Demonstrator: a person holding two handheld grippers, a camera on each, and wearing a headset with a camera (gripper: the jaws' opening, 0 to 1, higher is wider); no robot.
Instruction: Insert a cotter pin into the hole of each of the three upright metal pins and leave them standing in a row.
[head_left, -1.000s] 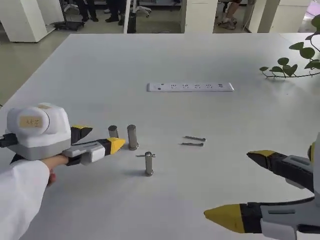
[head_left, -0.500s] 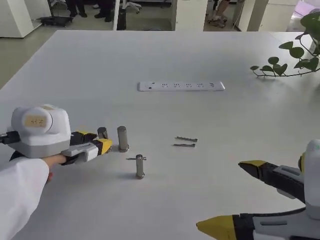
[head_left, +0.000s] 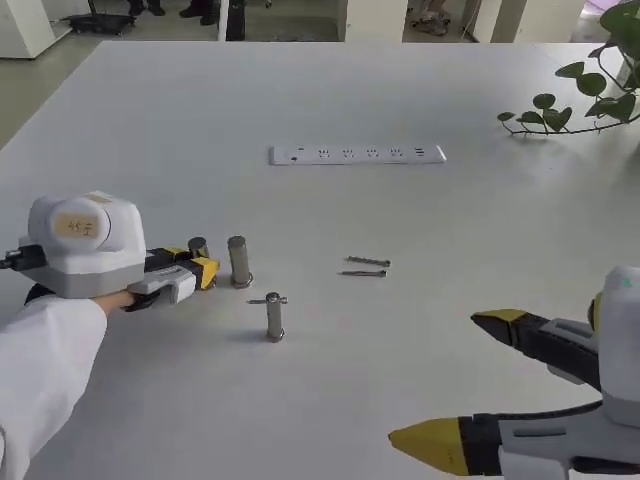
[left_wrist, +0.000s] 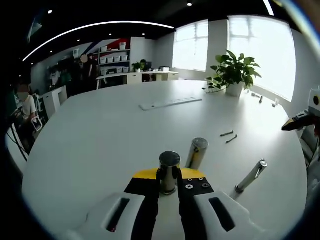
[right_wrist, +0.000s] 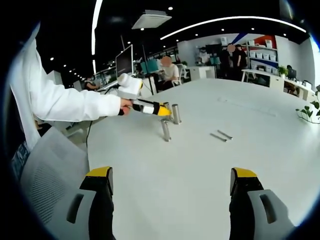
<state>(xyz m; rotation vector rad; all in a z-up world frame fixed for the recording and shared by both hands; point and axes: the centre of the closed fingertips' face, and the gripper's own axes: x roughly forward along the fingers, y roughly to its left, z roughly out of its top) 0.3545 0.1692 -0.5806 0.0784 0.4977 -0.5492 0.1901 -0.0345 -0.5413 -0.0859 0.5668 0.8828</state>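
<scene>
The fingers of my left gripper (left_wrist: 169, 186) pinch a metal pin (left_wrist: 169, 169) to hold it steady. My right gripper (right_wrist: 171, 176) gapes wide, empty, ready for a cotter pin (head_left: 367, 262).

Bright, even light on the wide white counter (head_left: 450, 90); shadows faint and soft. Large windows (left_wrist: 260, 55) glare white in the left gripper view; gripper views bend at the edges.

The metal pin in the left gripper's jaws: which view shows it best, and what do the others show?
Left gripper view: the metal pin stands upright, close, clamped between the jaws. In the head view the left gripper hides its base. The right gripper view shows it tiny.
</scene>
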